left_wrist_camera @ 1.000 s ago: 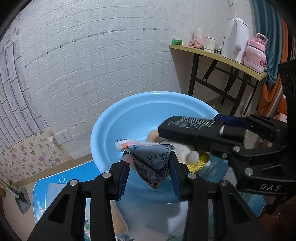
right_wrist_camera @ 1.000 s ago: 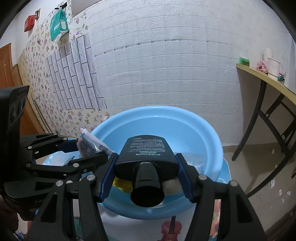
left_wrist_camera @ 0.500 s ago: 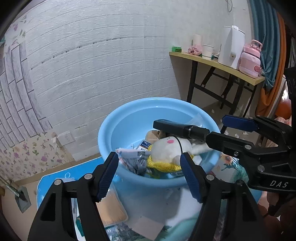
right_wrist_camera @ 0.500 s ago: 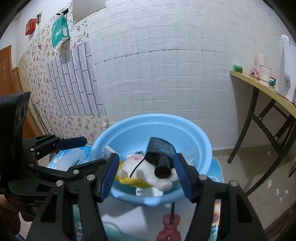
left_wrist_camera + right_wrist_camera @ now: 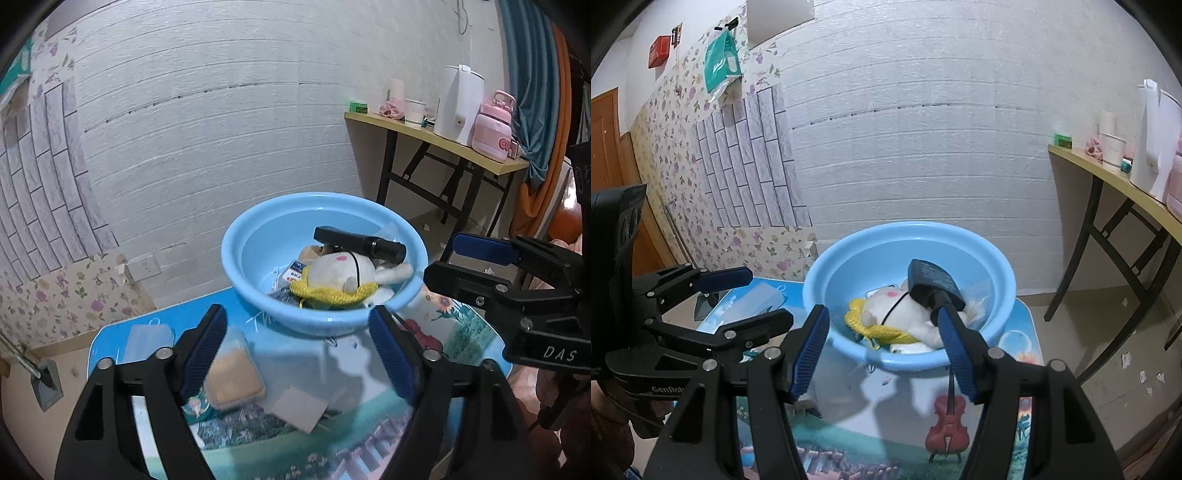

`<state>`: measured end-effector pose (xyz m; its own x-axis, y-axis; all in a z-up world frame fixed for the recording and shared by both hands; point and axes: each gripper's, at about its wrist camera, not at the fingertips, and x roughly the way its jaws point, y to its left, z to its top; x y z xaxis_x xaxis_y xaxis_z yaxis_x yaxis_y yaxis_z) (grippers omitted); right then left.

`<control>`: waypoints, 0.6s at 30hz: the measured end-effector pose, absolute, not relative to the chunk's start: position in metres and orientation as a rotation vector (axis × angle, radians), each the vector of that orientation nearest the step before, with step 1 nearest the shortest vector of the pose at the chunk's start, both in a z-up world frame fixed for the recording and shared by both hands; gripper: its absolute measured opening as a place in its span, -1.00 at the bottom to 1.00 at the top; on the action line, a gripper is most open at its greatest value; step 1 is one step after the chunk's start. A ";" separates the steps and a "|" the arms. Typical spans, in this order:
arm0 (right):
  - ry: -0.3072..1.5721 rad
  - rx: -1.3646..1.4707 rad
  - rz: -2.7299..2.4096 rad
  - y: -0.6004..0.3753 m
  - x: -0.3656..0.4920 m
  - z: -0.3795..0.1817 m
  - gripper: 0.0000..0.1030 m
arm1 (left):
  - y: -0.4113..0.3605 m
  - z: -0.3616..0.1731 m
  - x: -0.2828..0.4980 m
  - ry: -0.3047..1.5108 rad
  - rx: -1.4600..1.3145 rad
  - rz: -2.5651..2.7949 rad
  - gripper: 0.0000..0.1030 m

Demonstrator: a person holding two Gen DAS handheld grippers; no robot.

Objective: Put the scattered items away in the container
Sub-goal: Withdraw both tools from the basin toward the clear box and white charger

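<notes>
Both tongs, left [image 5: 295, 350] and right [image 5: 882, 343], gape empty, left jaws just widened; next, drop squarely over the orange packet [image 5: 232, 376], then carry to the basin [image 5: 258, 236].

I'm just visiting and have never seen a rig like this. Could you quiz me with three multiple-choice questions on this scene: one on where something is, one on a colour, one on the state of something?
1. Where does the black tube lie?
A. On the side table
B. In the basin, on top of the plush toy
C. On the floor

2. What colour is the basin?
A. Red
B. Light blue
C. Green

3. How does the left gripper stand?
A. Open, nothing between its fingers
B. Shut on the plush toy
C. Shut on a packet

Answers:
1 B: the tube rests across the plush toy inside the basin.
2 B: its rim and walls are light blue.
3 A: its jaws have just been opening and stand apart over the table, holding nothing.
</notes>
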<state>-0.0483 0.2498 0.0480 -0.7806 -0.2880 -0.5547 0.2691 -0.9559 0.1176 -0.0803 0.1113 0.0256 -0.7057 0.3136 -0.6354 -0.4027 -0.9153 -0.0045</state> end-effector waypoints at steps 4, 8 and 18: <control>-0.082 0.882 -2.703 0.248 -0.041 0.048 0.18 | 0.099 0.026 -0.067 0.160 -0.927 2.593 0.74; -0.128 0.917 -2.682 0.246 -0.034 0.045 0.18 | 0.088 0.024 -0.057 0.145 -0.938 2.613 0.79; -0.101 0.998 -2.621 0.225 -0.021 0.035 0.18 | 0.056 0.015 -0.043 0.097 -0.975 2.651 0.81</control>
<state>-0.0208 0.2250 0.0349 -0.6983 -0.3322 -0.6341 0.2824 -0.9418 0.1824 -0.0428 0.0558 0.0153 -0.7184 0.2676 -0.6421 -0.3140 -0.9484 -0.0439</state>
